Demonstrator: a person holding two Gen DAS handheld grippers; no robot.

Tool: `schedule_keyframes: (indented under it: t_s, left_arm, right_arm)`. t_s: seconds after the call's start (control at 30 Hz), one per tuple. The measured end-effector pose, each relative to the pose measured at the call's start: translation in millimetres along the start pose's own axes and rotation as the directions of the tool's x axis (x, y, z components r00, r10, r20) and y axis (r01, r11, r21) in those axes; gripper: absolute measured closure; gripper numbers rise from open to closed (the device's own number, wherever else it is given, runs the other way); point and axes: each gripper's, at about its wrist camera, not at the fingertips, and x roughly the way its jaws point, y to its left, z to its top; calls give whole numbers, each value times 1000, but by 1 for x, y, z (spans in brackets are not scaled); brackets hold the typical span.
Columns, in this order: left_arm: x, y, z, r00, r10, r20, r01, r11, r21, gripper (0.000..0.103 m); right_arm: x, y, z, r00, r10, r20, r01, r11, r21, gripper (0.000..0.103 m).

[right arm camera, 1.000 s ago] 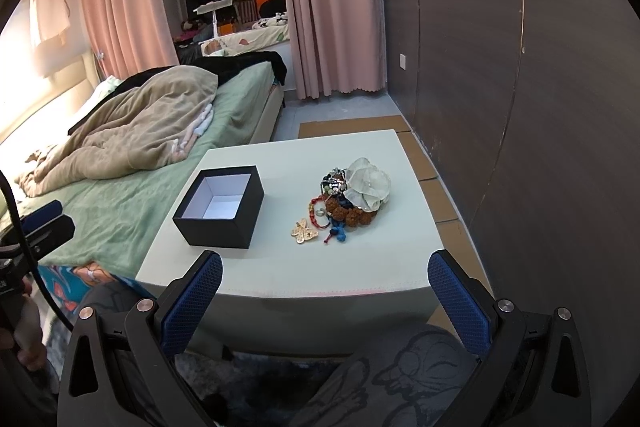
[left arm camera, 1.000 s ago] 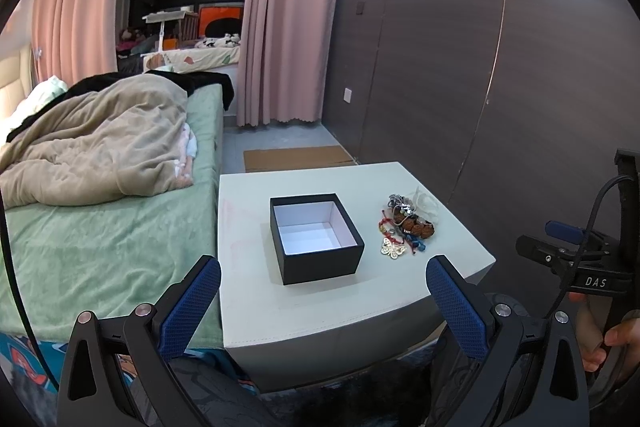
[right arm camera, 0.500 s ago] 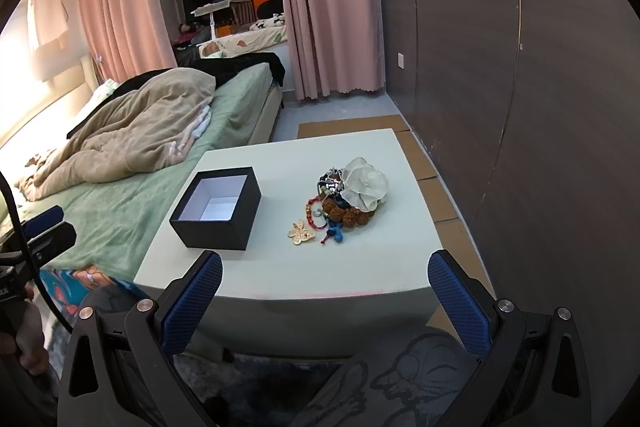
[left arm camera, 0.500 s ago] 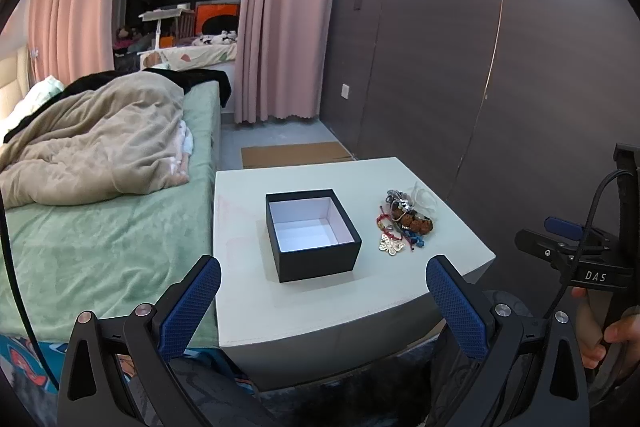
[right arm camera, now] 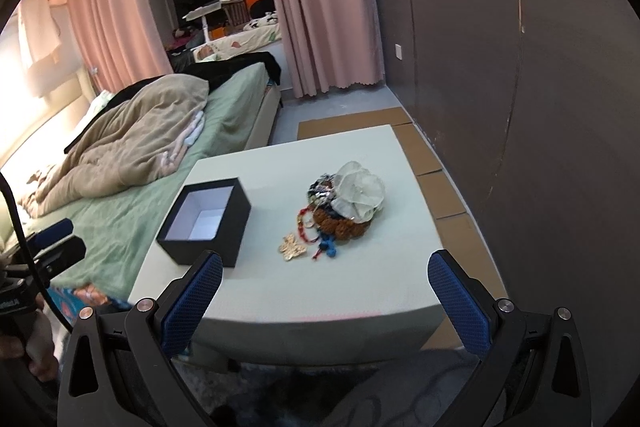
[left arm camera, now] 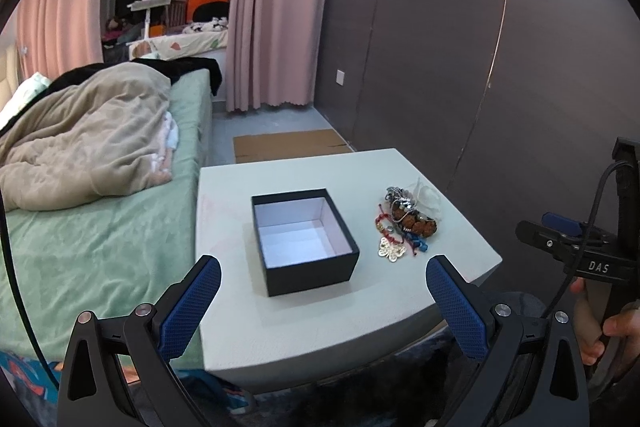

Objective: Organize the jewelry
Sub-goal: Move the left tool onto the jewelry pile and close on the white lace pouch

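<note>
Left tongs (left arm camera: 323, 269) spread wide; right tongs (right arm camera: 325, 267) spread wide.

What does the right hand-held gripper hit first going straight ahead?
Likely the jewelry pile on the white table; the right hand-held gripper is open and aimed near the gold butterfly piece. Depth unclear.

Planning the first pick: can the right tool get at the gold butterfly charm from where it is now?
Probably yes. The right tool is open, and the gold butterfly charm lies apart on the bare table, at the jewelry pile's near edge, with nothing between.
</note>
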Motion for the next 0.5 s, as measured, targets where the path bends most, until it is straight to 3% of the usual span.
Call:
schedule_keyframes:
  t_s: [0.5]
  left_arm:
    - [74, -43, 47, 991, -104, -81, 110, 991, 71, 22]
  right_arm:
    - [43, -55, 28, 999, 16, -44, -10, 989, 146, 0]
